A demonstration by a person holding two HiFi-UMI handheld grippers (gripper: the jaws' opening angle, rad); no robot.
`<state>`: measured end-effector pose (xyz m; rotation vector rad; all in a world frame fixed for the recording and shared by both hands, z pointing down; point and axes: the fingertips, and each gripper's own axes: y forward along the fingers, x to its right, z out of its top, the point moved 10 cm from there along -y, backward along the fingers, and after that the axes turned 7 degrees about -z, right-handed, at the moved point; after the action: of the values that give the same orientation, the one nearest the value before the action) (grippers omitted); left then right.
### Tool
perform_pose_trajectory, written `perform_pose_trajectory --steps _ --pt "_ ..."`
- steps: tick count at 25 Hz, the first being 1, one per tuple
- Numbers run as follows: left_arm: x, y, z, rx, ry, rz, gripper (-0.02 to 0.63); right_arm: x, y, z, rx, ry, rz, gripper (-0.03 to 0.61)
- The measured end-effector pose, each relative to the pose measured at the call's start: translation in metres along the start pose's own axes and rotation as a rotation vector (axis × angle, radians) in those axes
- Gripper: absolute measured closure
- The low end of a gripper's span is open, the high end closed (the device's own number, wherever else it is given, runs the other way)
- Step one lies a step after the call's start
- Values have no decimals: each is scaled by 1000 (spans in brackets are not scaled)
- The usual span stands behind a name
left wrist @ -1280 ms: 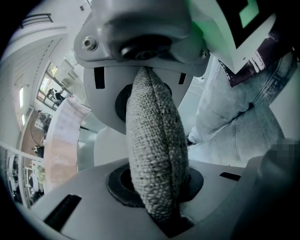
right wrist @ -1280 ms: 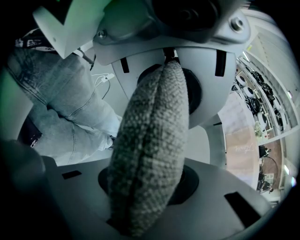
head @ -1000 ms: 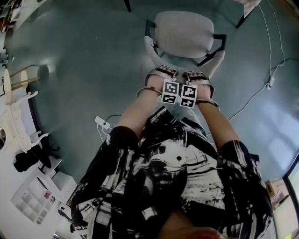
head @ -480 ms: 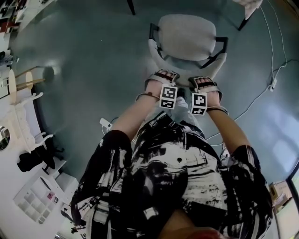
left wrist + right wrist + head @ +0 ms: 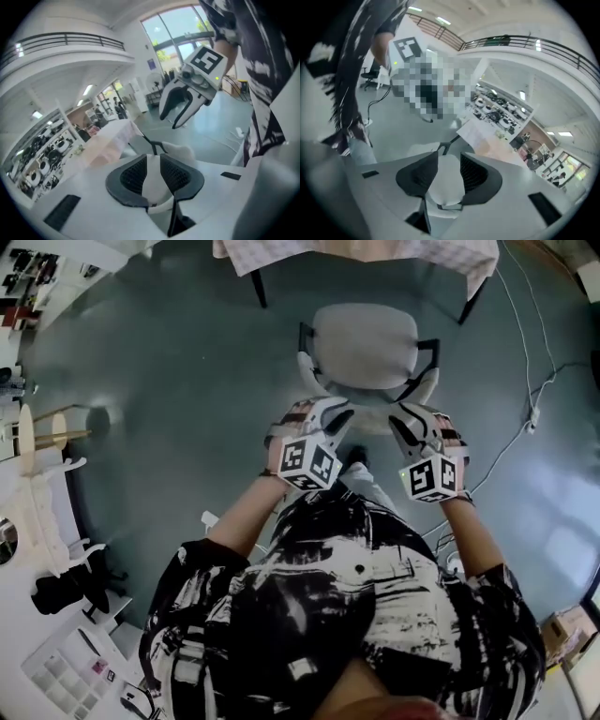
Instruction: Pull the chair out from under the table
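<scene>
left gripper [image 5: 330,418]: hovering in the air, pointing forward and down, marker cube facing the head camera
left gripper jaws: standing a narrow slit apart, having just been closing; pinching nothing, only pale chair fabric showing through the slit from well beyond the pads
right gripper [image 5: 405,423]: hovering beside the left one, apart from it, also pointing forward and down, cube turned up toward the head camera
right gripper jaws: sitting slightly spread, pads pressing on nothing; the pale seat is showing in the gap, far past the tips
chair [image 5: 364,341]: standing on the floor just ahead of and below both sets of jaw tips, its near edge showing between the two grippers; pale grey seat, black frame; neither gripper is gripping it
chair vs table: sitting on the grippers' side of the table edge, seat fully showing in the head view
table [image 5: 375,251]: lying farther ahead of the jaws, past the chair; pale checked cloth hanging over it, dark legs showing either side
floor [image 5: 169,381]: grey-green, glossy, spreading under the chair and out to both sides of the grippers
cable [image 5: 525,352]: white, running over the floor off the right gripper's outer side
forearms: bare, reaching forward into the grippers from behind
shirt [image 5: 356,596]: black-and-white patterned, filling the head view behind the grippers
left gripper view extra: catching the right gripper ahead and above its own jaws, jaws hanging down
</scene>
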<state>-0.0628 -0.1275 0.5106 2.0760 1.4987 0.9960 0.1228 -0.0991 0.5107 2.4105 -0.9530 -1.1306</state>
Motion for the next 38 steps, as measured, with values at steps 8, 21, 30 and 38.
perform_pose_trajectory --steps 8,21,30,38 --pt "-101 -59 70 306 -241 240 552 126 -37 68 349 410 -212 434" --pt "-156 -135 162 682 -263 315 612 192 -101 134 612 533 -382 568" --pt "-162 -139 167 706 -268 318 614 201 -89 138 583 566 -394 580" --pt "-162 -137 162 711 -264 331 614 203 -85 136 552 580 -407 580"
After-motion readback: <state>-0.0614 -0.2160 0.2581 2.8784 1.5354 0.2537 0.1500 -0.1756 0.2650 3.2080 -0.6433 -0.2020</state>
